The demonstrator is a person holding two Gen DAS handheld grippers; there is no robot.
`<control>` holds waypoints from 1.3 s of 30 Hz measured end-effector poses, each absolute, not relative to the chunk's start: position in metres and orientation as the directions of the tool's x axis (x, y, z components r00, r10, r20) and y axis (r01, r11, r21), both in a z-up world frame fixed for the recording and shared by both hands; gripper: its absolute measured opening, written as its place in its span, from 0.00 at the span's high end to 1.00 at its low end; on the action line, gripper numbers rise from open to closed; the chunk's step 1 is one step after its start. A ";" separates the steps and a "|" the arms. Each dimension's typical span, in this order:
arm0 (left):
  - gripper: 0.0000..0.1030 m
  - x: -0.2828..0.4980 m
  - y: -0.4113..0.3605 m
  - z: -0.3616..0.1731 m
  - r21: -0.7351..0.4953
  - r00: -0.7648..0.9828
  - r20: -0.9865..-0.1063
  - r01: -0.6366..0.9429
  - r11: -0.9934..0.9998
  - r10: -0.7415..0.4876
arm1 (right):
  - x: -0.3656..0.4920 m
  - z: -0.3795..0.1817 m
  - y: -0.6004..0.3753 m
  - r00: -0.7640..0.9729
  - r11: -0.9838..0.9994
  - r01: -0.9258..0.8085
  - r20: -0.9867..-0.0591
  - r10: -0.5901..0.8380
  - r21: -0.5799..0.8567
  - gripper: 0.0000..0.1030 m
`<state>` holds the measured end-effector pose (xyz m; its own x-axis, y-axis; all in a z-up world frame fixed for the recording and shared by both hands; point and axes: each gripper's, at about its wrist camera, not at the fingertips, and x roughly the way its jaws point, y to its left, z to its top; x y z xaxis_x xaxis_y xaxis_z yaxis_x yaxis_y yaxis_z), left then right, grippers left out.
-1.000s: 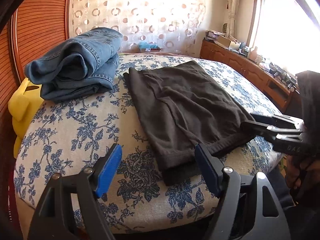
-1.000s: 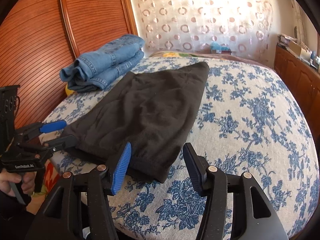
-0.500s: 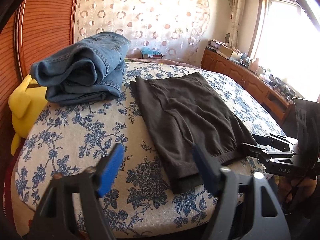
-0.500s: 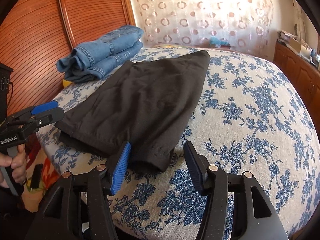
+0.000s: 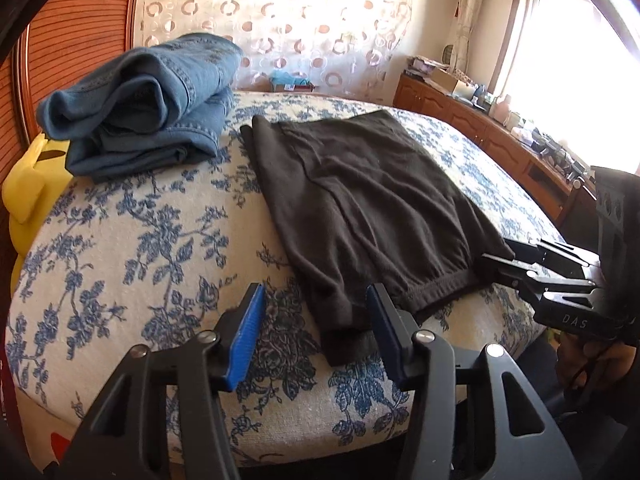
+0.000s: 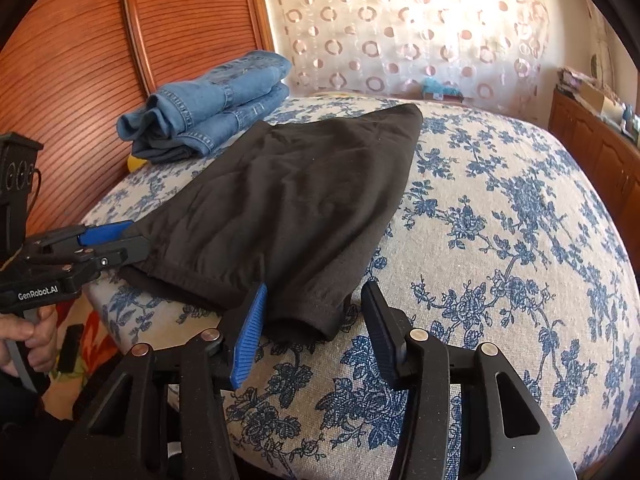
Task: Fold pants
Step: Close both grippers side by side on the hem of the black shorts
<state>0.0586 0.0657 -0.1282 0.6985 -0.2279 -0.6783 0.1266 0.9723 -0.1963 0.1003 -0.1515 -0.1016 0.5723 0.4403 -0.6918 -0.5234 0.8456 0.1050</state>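
Note:
Dark brown pants (image 5: 360,208) lie folded lengthwise on the bed, leg cuffs at the near edge; they also show in the right wrist view (image 6: 288,200). My left gripper (image 5: 316,328) is open, its jaws on either side of the near left cuff corner, on the bed. My right gripper (image 6: 312,320) is open around the near right cuff corner. Each gripper shows in the other's view: the right one (image 5: 500,260) at the cuff's right end, the left one (image 6: 132,240) at its left end.
Folded blue jeans (image 5: 148,100) lie at the back left of the floral bedspread (image 5: 140,248). A yellow plush toy (image 5: 28,192) sits by the wooden headboard (image 6: 100,60). A wooden cabinet (image 5: 500,136) with clutter runs along the right wall under the window.
Both grippers have moved forward and lower onto the cuff end of the pants. Their jaws now straddle the cuff corners. Both stay open.

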 end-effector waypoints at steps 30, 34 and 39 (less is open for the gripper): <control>0.88 0.040 0.055 -0.128 -0.196 0.692 -0.668 0.191 0.962 -0.274 | 0.094 -0.100 -0.153 0.525 0.814 -0.560 -0.695 0.491 0.152 0.84; 0.90 0.035 0.057 -0.127 -0.206 0.691 -0.667 0.188 0.960 -0.279 | 0.089 -0.099 -0.153 0.524 0.812 -0.565 -0.697 0.490 0.147 0.85; 0.88 0.036 0.058 -0.128 -0.208 0.685 -0.673 0.186 0.960 -0.279 | 0.088 -0.100 -0.155 0.520 0.810 -0.565 -0.694 0.497 0.156 0.86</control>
